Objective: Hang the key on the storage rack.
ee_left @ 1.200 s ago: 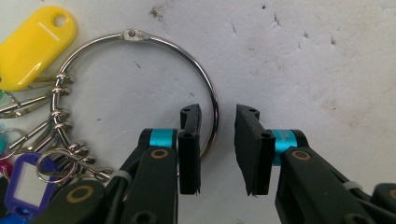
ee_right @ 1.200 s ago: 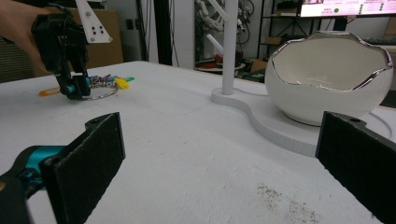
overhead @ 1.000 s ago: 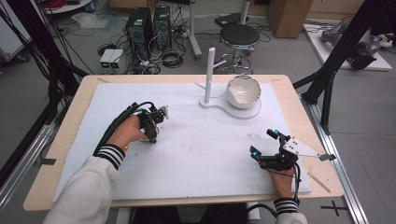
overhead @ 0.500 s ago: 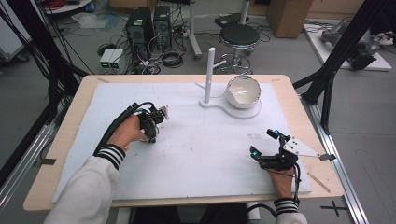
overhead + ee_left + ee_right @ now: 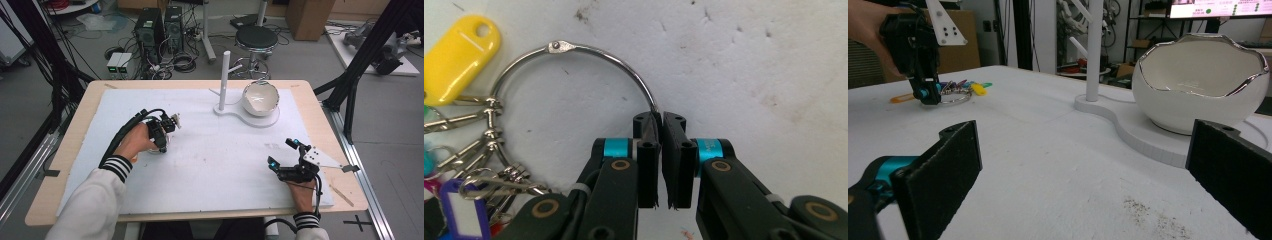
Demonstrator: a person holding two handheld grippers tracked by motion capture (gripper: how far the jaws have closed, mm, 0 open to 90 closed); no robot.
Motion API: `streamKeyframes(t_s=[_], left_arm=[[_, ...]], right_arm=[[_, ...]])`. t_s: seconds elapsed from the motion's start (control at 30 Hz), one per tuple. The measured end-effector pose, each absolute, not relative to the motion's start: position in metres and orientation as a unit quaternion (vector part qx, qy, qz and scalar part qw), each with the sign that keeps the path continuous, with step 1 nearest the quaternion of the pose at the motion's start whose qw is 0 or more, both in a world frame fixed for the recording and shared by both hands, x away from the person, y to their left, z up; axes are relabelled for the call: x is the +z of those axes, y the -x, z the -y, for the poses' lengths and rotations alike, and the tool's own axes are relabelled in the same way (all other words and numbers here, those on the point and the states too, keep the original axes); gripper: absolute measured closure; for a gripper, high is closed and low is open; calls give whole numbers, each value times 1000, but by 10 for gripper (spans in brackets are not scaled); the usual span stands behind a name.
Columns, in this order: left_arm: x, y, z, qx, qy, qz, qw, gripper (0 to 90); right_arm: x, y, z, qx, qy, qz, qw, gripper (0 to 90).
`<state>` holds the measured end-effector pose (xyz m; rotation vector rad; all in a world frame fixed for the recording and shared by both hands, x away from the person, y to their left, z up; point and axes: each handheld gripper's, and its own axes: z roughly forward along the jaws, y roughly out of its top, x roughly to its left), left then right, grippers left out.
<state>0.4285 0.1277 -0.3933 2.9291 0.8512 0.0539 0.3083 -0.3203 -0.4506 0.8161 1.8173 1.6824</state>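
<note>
Steel key ring [image 5: 574, 75], strung with a yellow tag [image 5: 459, 57] and other keys, lies on the white sheet [image 5: 220, 165] at the table's left, its wire pinched between the closed jaws of the left gripper [image 5: 659, 120]. Farther right, a white post [image 5: 223, 80] and eggshell-shaped bowl [image 5: 260, 98] share a stand. Nearest the right edge, the right gripper [image 5: 281, 154] rests with jaws wide apart, holding nothing.

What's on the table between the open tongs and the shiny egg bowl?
Nothing. In the right gripper view, bare white mat runs from the right tongs up to the bowl on its white stand.
</note>
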Motion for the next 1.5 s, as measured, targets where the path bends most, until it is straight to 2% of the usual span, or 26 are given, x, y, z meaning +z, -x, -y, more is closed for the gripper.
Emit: streamKeyframes(t_s=[0.1, 0.37, 0.47, 0.53, 0.8, 1.0, 1.5], left_arm=[[-387, -427, -130, 9, -957, -285, 57, 862], [-359, -418, -142, 59, -955, -270, 106, 866], [-343, -415, -150, 78, -953, -260, 138, 868], [-334, -411, -159, 91, -944, -255, 191, 870], [-317, -402, -172, 104, -936, -207, 266, 873], [-304, -392, -178, 92, -919, -153, 352, 873], [-298, -374, -175, 59, -872, -82, 480, 873]], right_arm=[[-450, -308, 320, 621, -301, -673, 265, 9], [-450, -308, 321, 623, -303, -672, 261, 9], [-450, -309, 322, 628, -306, -667, 257, 9], [-450, -310, 323, 626, -305, -669, 259, 9], [-439, -309, 319, 623, -292, -681, 250, 9], [-427, -312, 317, 624, -278, -689, 244, 9], [-377, -329, 279, 632, -203, -723, 193, 9]])
